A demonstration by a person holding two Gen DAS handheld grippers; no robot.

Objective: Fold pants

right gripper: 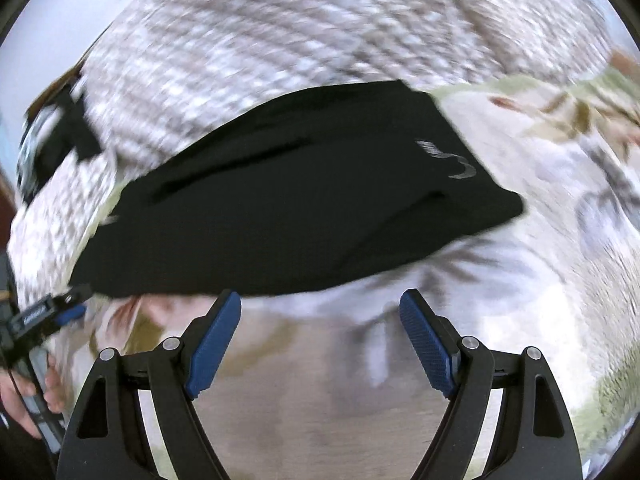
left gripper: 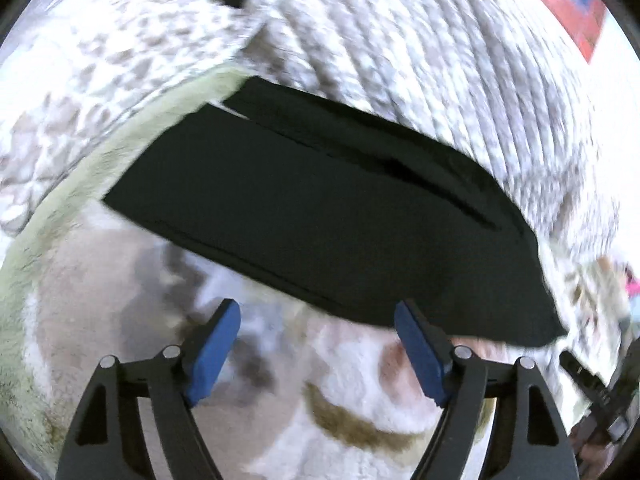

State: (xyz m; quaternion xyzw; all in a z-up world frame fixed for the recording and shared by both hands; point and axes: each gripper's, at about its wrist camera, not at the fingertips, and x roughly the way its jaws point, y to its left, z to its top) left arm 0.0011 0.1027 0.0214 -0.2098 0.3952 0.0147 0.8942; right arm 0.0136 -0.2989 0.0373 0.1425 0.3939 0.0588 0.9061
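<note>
Black pants lie folded into a flat band on a fuzzy patterned blanket. In the right wrist view the pants show a small grey logo near their right end. My left gripper is open and empty, its blue pads just short of the pants' near edge. My right gripper is open and empty, also just short of the near edge. The left gripper also shows at the left edge of the right wrist view.
The blanket has a pale green border. A grey-white checked cover lies beyond the pants. A hand holds the other gripper's handle at lower left. A red and blue object is far right.
</note>
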